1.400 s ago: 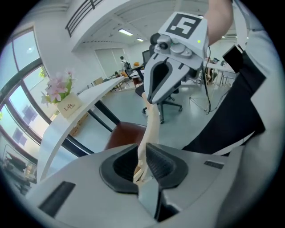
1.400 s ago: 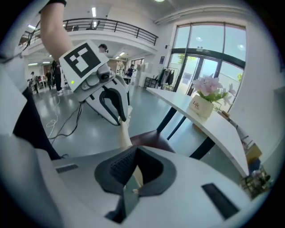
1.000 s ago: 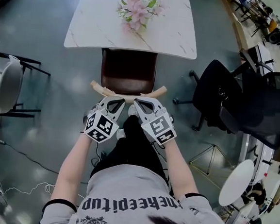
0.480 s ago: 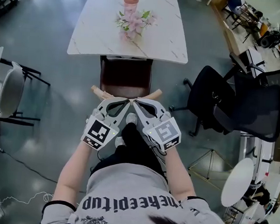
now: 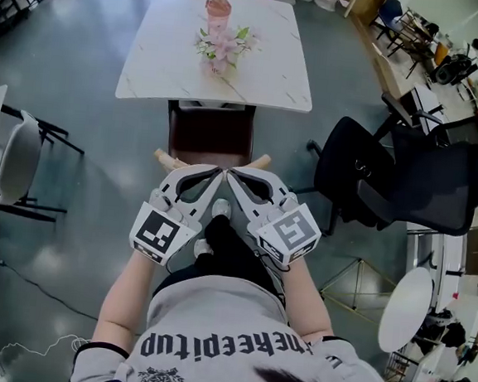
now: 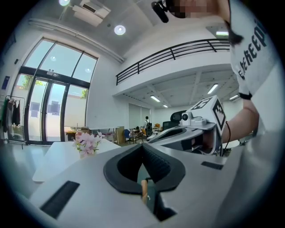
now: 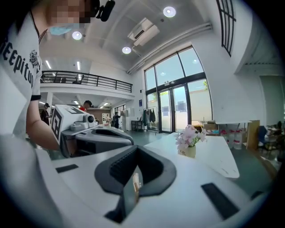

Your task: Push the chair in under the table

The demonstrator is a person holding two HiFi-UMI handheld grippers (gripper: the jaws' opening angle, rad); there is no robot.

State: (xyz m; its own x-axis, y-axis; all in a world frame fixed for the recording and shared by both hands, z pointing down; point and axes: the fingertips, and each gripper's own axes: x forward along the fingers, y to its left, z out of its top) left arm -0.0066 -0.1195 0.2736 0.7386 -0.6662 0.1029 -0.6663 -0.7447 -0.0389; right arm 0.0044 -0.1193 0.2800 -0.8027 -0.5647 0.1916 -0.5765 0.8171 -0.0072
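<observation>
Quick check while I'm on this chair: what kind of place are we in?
Probably a large open office or studio hall, maybe its break corner. Black office chairs stand beside a white table with flowers, and there are tall glass doors and a railed upper floor.

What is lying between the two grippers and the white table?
The chair sits between the left gripper, the right gripper and the table, in the head view.

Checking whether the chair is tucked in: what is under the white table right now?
The brown chair seat meets the table's near edge and seems to go under it; how far is covered by the tabletop. The wooden backrest sits outside.
</observation>
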